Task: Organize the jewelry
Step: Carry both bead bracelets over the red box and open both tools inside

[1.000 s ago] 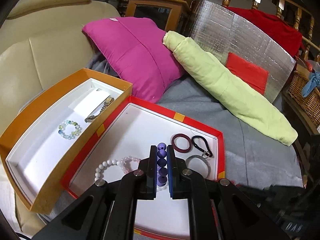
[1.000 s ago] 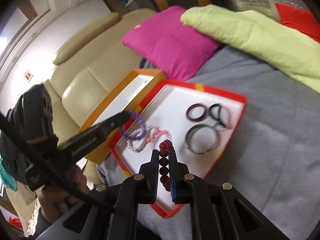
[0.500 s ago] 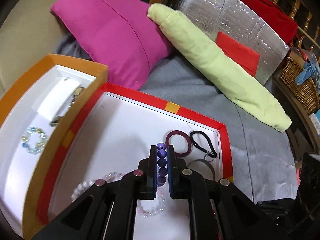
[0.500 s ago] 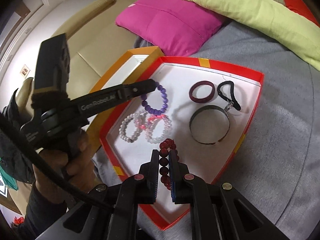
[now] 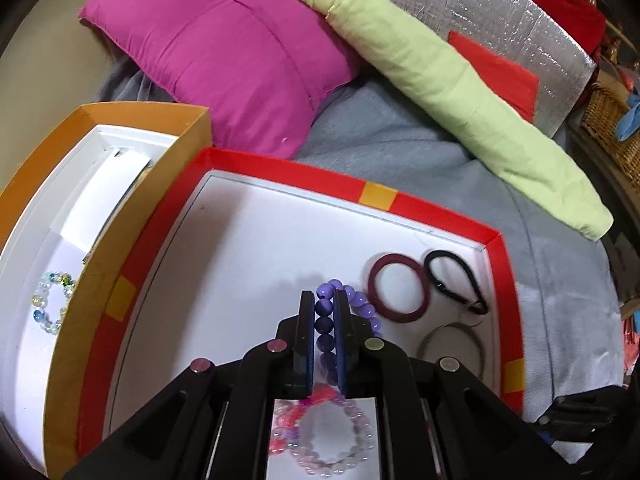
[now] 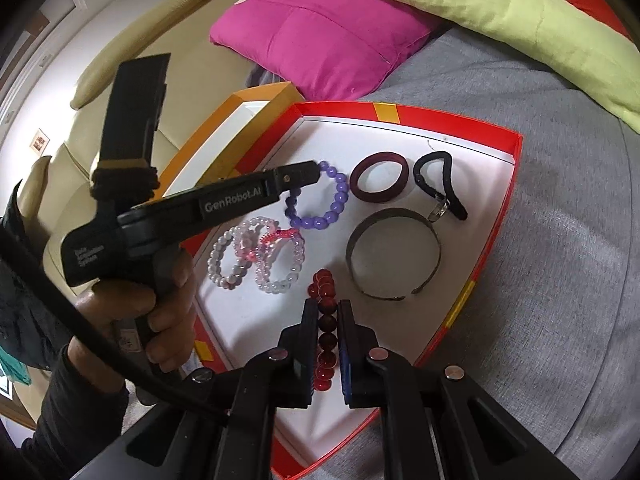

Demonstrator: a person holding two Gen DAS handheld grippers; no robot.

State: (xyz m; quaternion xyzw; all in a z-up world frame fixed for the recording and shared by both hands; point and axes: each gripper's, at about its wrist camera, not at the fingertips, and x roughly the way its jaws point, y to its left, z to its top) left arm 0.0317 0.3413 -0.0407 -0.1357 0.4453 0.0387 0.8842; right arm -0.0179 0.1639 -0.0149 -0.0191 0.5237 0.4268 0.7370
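Right gripper [image 6: 324,308] nearest, pinching dark red bead bracelet [image 6: 325,320] over near corner of red tray [image 5: 280,168]. Left gripper [image 5: 324,300] clamped on purple bead bracelet [image 5: 326,320], beads draped onto tray's white floor. Person's hand [image 6: 132,320] grips left handle. Pale pink and white bracelets [image 6: 256,256] heaped in tray, left of metal cuff [image 6: 394,256]. Beyond: maroon ring [image 5: 396,288], black looped band [image 5: 456,280] just beside it. Orange box [image 5: 104,248] touching tray's left side, holding clear-bead bracelet [image 5: 52,300]. Farther: magenta pillow [image 5: 224,48], green roll [image 5: 460,96].
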